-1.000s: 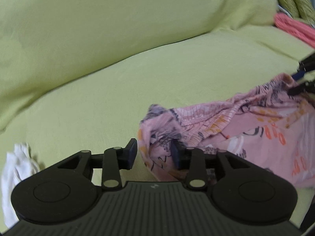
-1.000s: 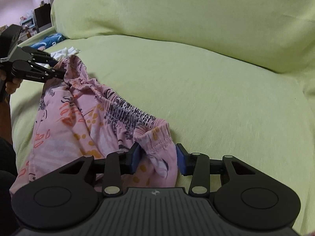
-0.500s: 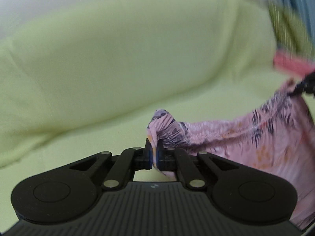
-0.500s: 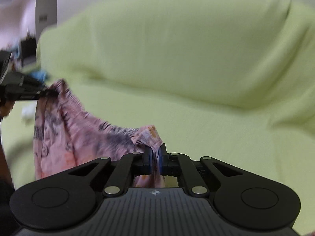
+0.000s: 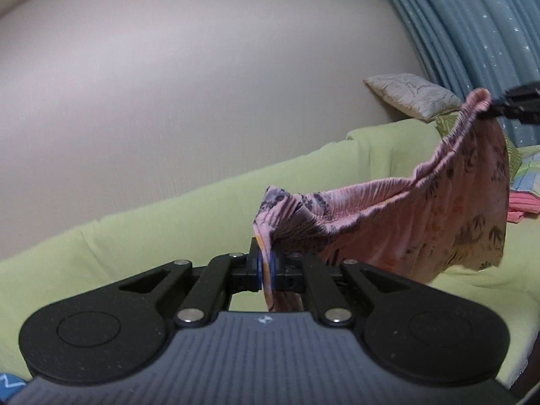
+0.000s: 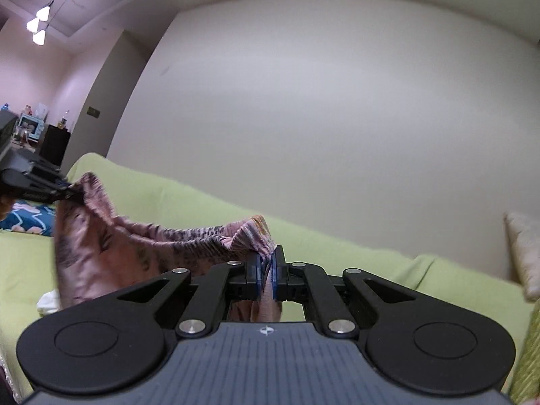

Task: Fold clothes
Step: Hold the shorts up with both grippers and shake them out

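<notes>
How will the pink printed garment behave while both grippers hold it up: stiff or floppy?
Probably floppy: the pink printed garment sags between the left gripper and right gripper, its waistband curving downward. It seems light, since small pinches at the gathered waistband carry it. Its loose lower part hangs free and may swing.

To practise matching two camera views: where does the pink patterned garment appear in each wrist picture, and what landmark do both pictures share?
Left wrist: the pink patterned garment stretches from the left gripper at centre up to the right edge.
Right wrist: it runs from the right gripper at centre to the left edge.
Shared landmark: the green sofa behind.
</notes>
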